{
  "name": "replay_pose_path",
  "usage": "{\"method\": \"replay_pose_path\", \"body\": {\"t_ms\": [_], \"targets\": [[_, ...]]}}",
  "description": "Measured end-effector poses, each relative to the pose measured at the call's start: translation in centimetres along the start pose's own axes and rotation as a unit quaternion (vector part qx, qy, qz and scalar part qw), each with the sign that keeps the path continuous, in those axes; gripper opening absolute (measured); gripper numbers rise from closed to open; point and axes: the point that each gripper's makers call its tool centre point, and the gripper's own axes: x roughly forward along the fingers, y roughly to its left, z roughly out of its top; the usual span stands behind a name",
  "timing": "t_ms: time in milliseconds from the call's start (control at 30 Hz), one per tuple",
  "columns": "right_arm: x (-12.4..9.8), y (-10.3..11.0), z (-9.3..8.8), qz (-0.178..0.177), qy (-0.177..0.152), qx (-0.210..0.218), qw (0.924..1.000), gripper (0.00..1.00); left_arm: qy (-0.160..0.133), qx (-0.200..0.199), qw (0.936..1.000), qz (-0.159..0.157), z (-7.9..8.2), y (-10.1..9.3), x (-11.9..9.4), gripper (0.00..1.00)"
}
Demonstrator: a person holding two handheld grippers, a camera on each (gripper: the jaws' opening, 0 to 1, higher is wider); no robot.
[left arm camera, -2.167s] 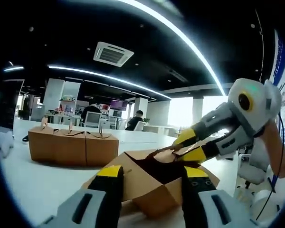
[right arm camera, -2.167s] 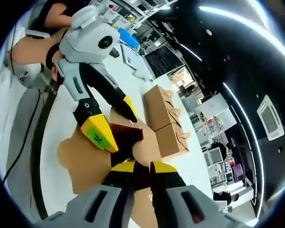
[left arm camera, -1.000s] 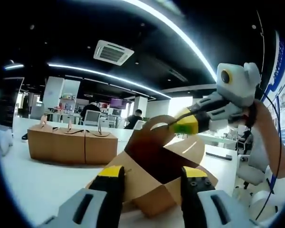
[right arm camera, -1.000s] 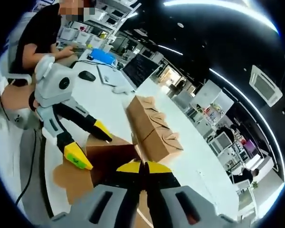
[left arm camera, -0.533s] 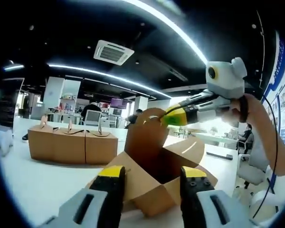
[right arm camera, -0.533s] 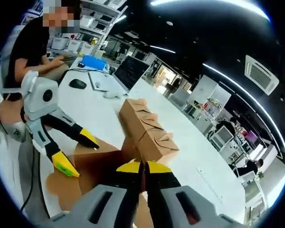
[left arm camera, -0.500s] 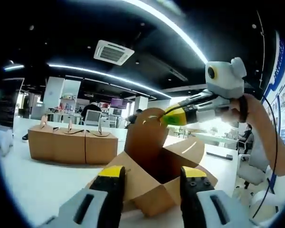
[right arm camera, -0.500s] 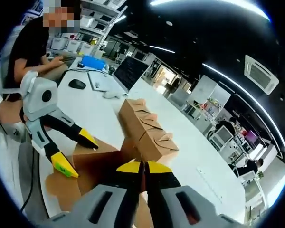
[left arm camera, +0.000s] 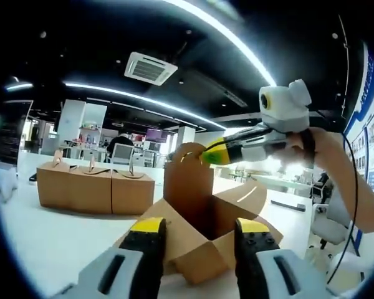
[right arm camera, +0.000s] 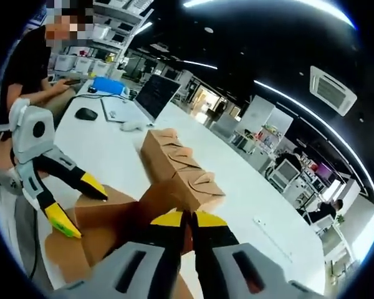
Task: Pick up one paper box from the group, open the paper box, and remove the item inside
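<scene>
Step in hand: opening. You have 1 paper box (left arm camera: pixel 202 240) drawn out from the group and sitting on the white table (left arm camera: pixel 50 240), just ahead of your left gripper (left arm camera: pixel 195 225).

- Right gripper (left arm camera: pixel 207 154): jaws pressed together on the box's tall handled flap (left arm camera: pixel 188 180), holding it upright. In the right gripper view the yellow tips (right arm camera: pixel 186 218) meet with cardboard between them.
- Left gripper: jaws spread, 1 either side of the box's near corner. Whether they touch the cardboard cannot be told.
- Box flaps: 1 held up, the others splayed outward; the mouth is open. The item inside is hidden by the walls.

Next move, as a judgement: steady the box, let the flap go or fold it back, then reach into the cavity for the item.

Count:
- Paper boxes in hand: 1
- Paper boxes left in the row (left arm camera: pixel 95 191): 3, closed, touching side by side, well apart from the open one
- Grippers: 2
- Laptop (right arm camera: pixel 151 96): 1
- Computer mouse (right arm camera: pixel 85 114): 1
</scene>
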Motion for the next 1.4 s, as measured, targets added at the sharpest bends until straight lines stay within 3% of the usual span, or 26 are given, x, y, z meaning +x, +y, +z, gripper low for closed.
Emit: {"method": "replay_pose_path", "body": {"t_ms": [200, 400, 1400], "targets": [[1.2, -0.5, -0.3, -0.011, -0.001, 0.014, 0.9998, 0.14, 0.0, -0.002, 1.0, -0.001, 0.0, -0.1, 0.0, 0.44], [2.2, -0.4, -0.9, -0.021, 0.01, 0.008, 0.9997, 0.23, 0.0, -0.002, 1.0, -0.001, 0.2, 2.2, 0.4, 0.44], [4.2, 0.3, -3.5, -0.015, 0.034, 0.03, 0.9988, 0.31, 0.0, 0.005, 1.0, 0.001, -0.1, 0.4, -0.4, 0.44]]}}
